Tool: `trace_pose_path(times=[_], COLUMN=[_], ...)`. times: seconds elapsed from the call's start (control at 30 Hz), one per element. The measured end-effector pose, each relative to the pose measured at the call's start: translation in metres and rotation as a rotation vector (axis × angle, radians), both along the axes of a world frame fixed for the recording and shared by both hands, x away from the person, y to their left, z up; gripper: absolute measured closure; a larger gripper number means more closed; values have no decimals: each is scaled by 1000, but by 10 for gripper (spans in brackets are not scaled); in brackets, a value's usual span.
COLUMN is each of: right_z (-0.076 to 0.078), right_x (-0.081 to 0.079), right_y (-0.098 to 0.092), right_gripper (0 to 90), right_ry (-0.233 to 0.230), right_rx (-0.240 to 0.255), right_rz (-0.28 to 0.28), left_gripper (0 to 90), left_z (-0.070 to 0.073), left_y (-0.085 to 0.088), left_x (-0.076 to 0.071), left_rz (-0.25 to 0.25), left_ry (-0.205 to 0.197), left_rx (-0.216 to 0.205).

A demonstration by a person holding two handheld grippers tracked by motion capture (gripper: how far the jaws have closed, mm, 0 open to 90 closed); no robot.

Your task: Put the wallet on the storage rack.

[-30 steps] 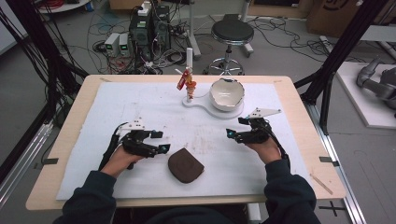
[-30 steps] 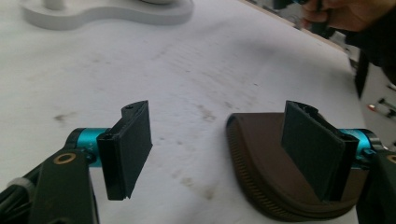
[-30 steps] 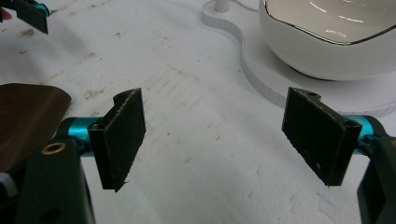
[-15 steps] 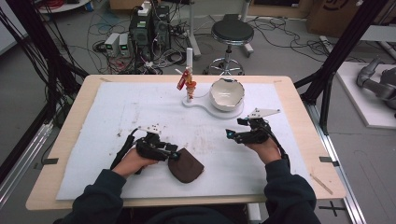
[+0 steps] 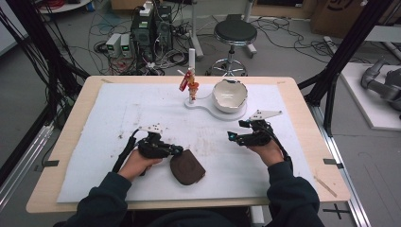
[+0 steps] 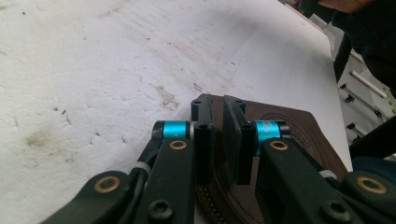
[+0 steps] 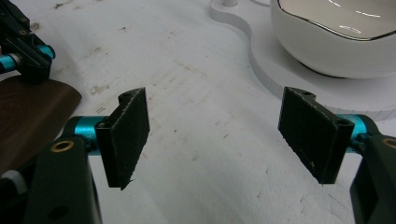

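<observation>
Table (image 5: 71,189) with a white sheet (image 5: 118,118) covering most of its top. White bowl (image 5: 230,94) sits on a flat white stand (image 5: 201,104) at the far side. Brown leather pouch (image 5: 187,167) lies on the sheet near the front edge. Left hand-held gripper (image 6: 218,140) has its jaws nearly together, clamped on the pouch's edge. Right hand-held gripper (image 7: 217,135) rests with jaws wide apart over bare sheet, near the stand

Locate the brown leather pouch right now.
High view: brown pouch lies on the white mat's near-centre, at the left gripper's tips.
</observation>
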State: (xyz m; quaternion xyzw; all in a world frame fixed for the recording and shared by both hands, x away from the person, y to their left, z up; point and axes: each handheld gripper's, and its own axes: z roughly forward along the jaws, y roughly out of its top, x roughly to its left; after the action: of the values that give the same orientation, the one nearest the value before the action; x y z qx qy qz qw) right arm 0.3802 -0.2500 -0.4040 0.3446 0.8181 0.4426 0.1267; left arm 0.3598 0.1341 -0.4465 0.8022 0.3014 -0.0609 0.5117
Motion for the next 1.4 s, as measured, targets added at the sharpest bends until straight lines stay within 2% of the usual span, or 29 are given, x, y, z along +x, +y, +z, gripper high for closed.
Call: trace_pose_path(times=[0.03,0.2,0.37,0.4,0.53,0.6,0.73,0.77,0.8,0.83,0.9,0.93,0.97,1.03,1.1,1.23,1.3,1.4], right_z=[0,0,0,0,2,2,-2,-2,-6,-6,-12,-12,-15,-17,-21,-24,-26,-34], right_x=[0,0,0,1,2,3,6,6,8,8,9,9,10,11,12,16,18,25], right_y=[0,-1,-1,0,4,8,22,22,31,31,46,46,56,60,73,92,98,116], right_gripper=[251,251,251,251,251,251,251,251,251,251,251,251,251,251,250,250,251,251], right_ry=[1,-1,-3,1,1,6,31,31,42,42,64,64,71,71,91,120,124,156], right_rx=[2,2,3,8,22,30,47,47,53,53,60,60,71,76,82,112,109,124], right_rz=[-4,-4,-4,-2,15,29,87,87,128,128,192,192,236,255,301,355,367,417], left_gripper=[881,885,887,887,888,888,888,889,888,888,889,888,888,888,888,888,888,887], left_z=[0,1,4,8,19,25,33,33,35,36,41,41,43,44,46,47,48,47], left_y=[0,1,2,5,12,14,11,11,9,7,0,0,-4,-5,-8,-12,-12,-14], left_x=[1,2,2,4,8,11,16,16,18,20,23,23,23,24,25,25,25,25], left_rz=[6,11,24,50,110,125,124,124,118,116,103,103,97,94,93,86,82,71], left_ry=[7,18,8,-6,-62,-99,-139,-139,-143,-152,-169,-169,-186,-184,-197,-203,-205,-209], left_rx=[-14,-28,-43,-71,-104,-94,-103,-103,-98,-88,-73,-73,-81,-77,-78,-83,-84,-98])
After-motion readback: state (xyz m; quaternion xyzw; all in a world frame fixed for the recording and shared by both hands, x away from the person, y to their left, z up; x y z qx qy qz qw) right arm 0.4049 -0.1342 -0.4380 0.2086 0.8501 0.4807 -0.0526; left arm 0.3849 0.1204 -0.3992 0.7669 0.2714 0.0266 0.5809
